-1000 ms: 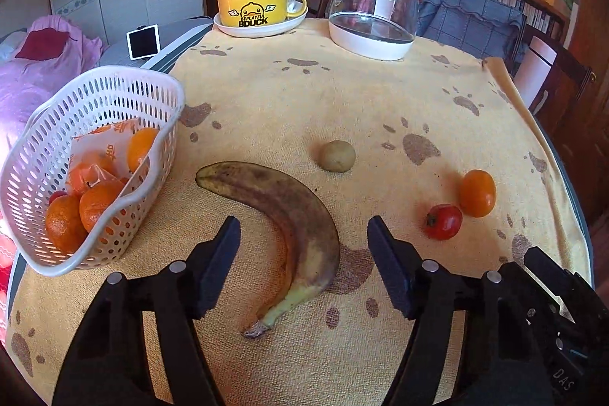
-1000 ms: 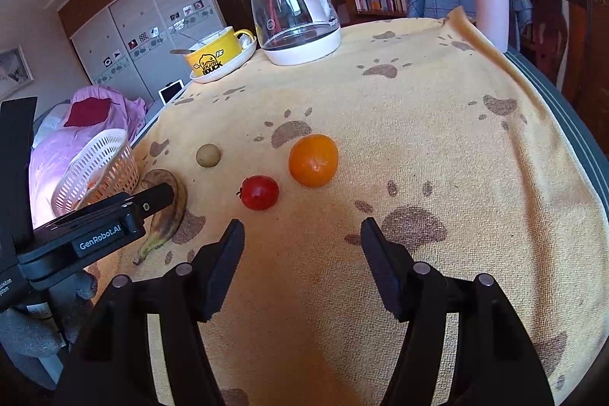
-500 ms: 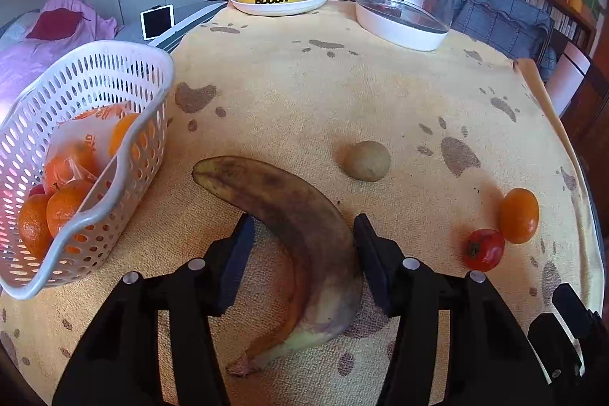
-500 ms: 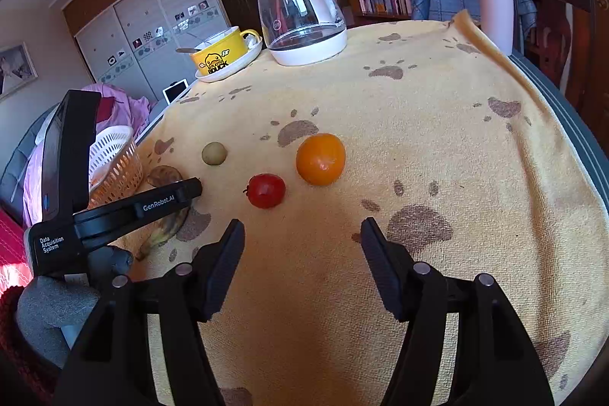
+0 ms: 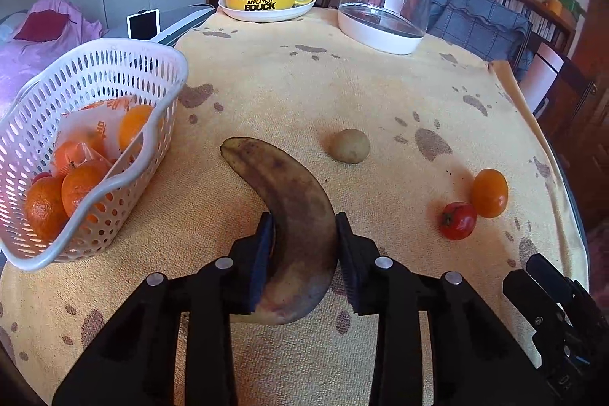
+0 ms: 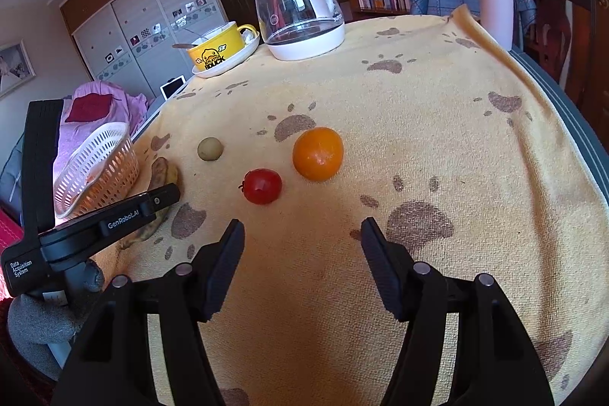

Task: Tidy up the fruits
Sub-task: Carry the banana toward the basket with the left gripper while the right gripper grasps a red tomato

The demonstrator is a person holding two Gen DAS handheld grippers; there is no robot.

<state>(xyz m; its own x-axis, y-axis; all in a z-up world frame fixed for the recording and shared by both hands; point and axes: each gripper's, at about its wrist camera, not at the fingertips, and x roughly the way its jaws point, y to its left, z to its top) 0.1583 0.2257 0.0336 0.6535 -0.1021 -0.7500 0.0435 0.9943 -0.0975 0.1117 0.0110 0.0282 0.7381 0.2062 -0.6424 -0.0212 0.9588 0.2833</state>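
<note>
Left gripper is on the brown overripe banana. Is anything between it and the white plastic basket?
Nothing visible. The brown overripe banana sits between the left gripper fingers, and only bare yellow paw-print cloth lies toward the white plastic basket.

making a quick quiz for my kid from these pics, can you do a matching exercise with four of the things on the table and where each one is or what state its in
Things:
1. banana
2. white basket
3. cherry tomato
4. right hand-held gripper

Places or states:
A. holds oranges, at the table's left edge
B. open over bare cloth, holding nothing
C. lies between the closing fingers of the left hand-held gripper
D. lies right beside a loose orange on the cloth

Pairs: 1-C, 2-A, 3-D, 4-B
</note>
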